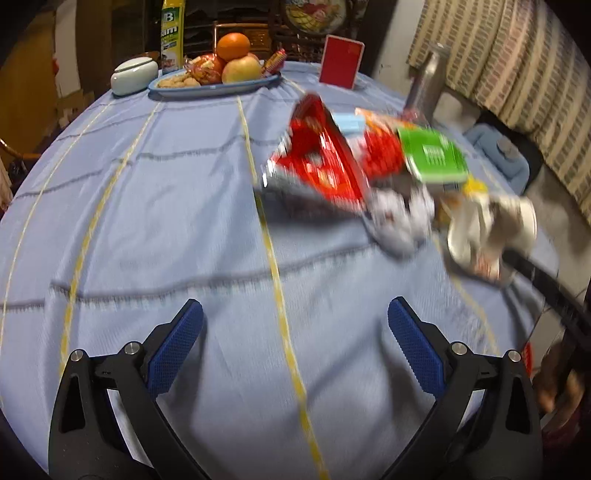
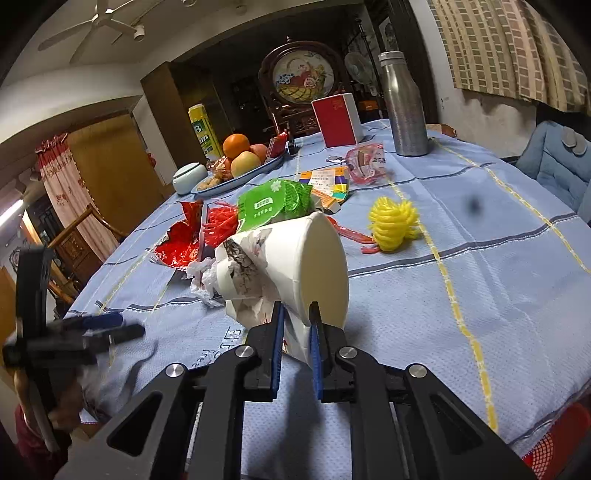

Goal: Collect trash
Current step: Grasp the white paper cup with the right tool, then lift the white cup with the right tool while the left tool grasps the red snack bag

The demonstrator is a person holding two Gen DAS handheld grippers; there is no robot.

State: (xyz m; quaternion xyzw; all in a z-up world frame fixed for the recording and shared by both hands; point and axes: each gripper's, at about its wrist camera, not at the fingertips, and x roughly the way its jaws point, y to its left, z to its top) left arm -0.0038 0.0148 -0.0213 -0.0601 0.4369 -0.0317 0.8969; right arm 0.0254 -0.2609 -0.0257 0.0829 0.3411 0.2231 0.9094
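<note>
My right gripper [image 2: 296, 317] is shut on a stack of white paper cups [image 2: 295, 258], held tilted above the blue tablecloth [image 2: 480, 295]; the cups also show in the left wrist view [image 1: 491, 236]. My left gripper [image 1: 295, 321] is open and empty over the cloth, and appears blurred in the right wrist view [image 2: 107, 326]. Trash lies ahead: a red snack bag [image 1: 317, 162], a green wet-wipe pack [image 1: 436, 155], crumpled white tissue [image 1: 402, 218], red shredded plastic [image 2: 221, 221], a yellow cord bundle [image 2: 393, 223], a pink wrapper [image 2: 364, 162] and a coloured leaflet [image 2: 327, 181].
A fruit plate [image 1: 218, 86] with an orange and apples, a white lidded jar [image 1: 133, 75], a yellow bottle [image 1: 173, 33], a red box [image 1: 341, 61] and a steel flask [image 2: 404, 103] stand at the table's far side. A blue cushioned chair [image 2: 554, 162] is on the right.
</note>
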